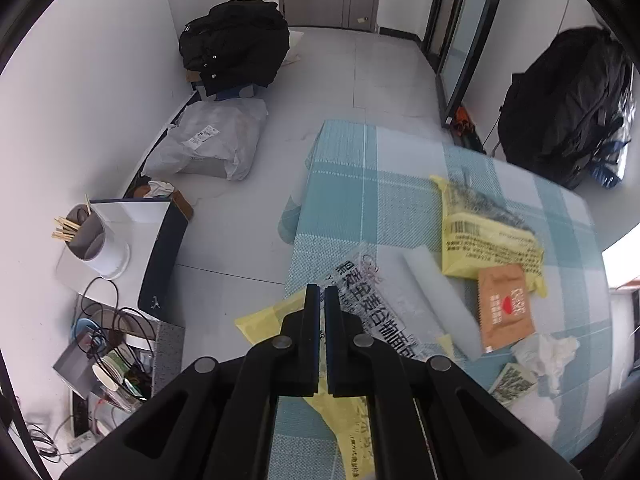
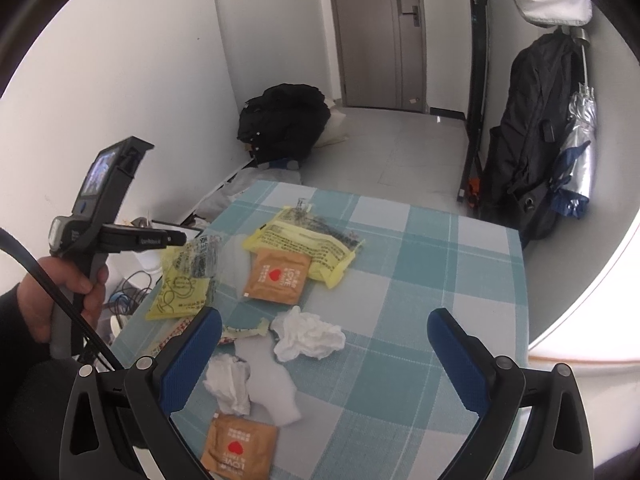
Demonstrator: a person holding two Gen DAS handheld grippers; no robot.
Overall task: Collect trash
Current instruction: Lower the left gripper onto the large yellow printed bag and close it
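Observation:
Trash lies on the blue checked tablecloth (image 2: 420,280). My left gripper (image 1: 322,294) is shut on a clear printed plastic wrapper with a yellow bag (image 2: 184,280), lifted at the table's left edge; it also shows in the left wrist view (image 1: 280,316). My right gripper (image 2: 324,320) is open and empty above the table's near side. Between its fingers lie a crumpled white tissue (image 2: 308,336), a second tissue (image 2: 230,384) and a white foam piece (image 2: 272,384). A brown sachet (image 2: 240,450) lies near, another (image 2: 278,278) beside a yellow packet (image 2: 308,248).
On the floor to the left are a white cup with sticks (image 1: 94,240), a dark-edged box (image 1: 160,260), a wrapped parcel (image 1: 212,144) and tangled cables (image 1: 108,332). A black coat (image 2: 284,120) lies by the wall. A black backpack (image 2: 528,140) hangs right.

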